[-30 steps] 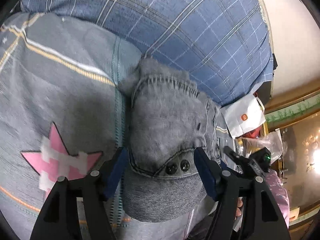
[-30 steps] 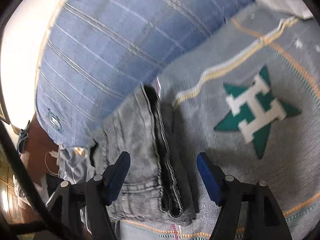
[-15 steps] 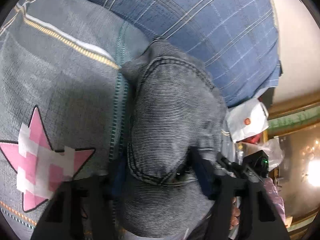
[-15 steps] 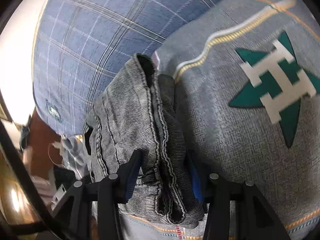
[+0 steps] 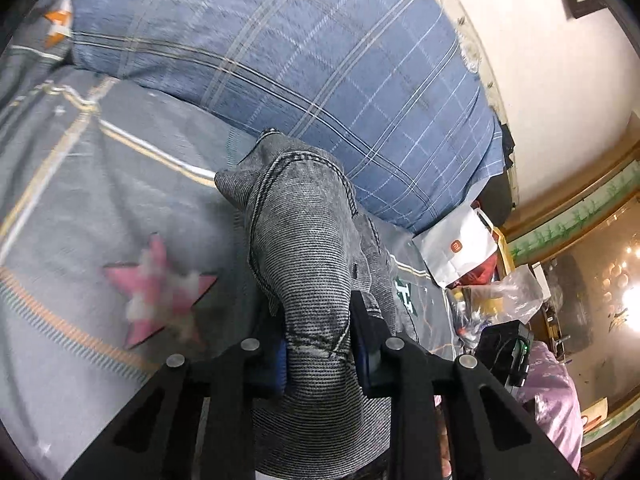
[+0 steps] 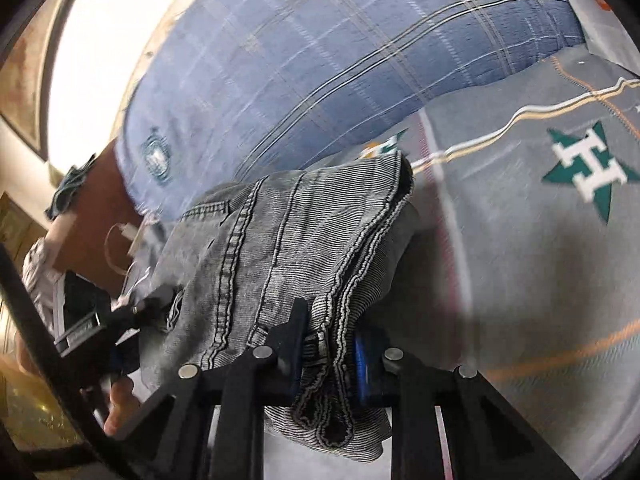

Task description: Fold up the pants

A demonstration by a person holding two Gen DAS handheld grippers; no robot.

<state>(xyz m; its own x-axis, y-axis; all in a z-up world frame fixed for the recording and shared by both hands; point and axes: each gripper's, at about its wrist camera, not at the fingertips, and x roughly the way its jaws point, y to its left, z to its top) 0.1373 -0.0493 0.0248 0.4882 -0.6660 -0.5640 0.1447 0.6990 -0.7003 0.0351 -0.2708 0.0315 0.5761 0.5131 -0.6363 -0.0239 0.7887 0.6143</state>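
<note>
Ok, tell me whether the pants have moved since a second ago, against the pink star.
Yes. The pants, clamped in the left tool, have lifted off the bedspread, with the pink star now farther below.

Left gripper (image 5: 320, 354) and right gripper (image 6: 330, 346), jaws just closing, each pinch a fold of the gray pants (image 5: 304, 248), angled downward.
</note>
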